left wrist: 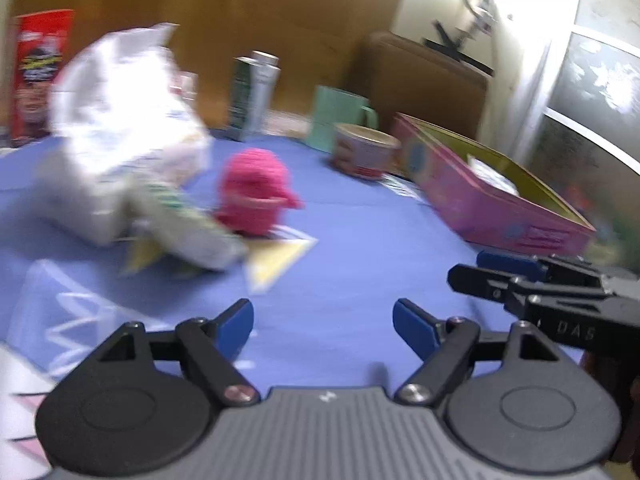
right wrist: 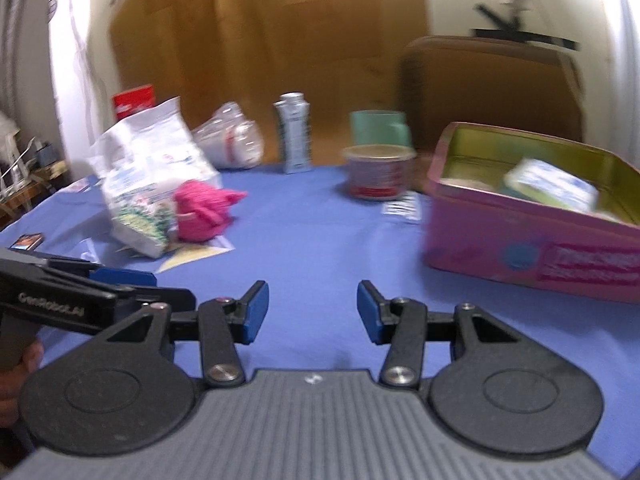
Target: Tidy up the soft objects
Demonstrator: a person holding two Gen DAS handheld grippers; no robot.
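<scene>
1. A blue-covered tabletop (right wrist: 320, 248) fills both wrist views, printed with white lines and a pale yellow triangle (left wrist: 276, 258).
2. A pink tin box (right wrist: 532, 248) with a gold interior sits open at the right; its side label is too blurred to read. A pale packet (right wrist: 554, 184) lies inside it.
3. A white plastic bag (right wrist: 148, 172) with green print stands left of centre, its lettering illegible.
4. The left gripper (left wrist: 323, 330) hovers low over the tabletop, jaws spread apart and empty; the words "GenRobot.AI" show on its body in the right wrist view.
5. The right gripper (right wrist: 313, 312) is level beside it, jaws likewise wide and holding nothing; "DAS" is legible on its side in the left wrist view.
6. A pink knitted soft toy (left wrist: 256, 196) rests on the tabletop just beside the bag, touching the yellow triangle, well apart from the tin box.
7. At the far edge stand a red carton (left wrist: 40, 72), a crumpled clear bag (right wrist: 232, 140), a grey-green carton (right wrist: 294, 136), a mint mug (right wrist: 378, 128) and a red-banded tub (right wrist: 378, 172); none of their writing can be read.
8. A small dark box (right wrist: 27, 240) lies at the left edge.
</scene>
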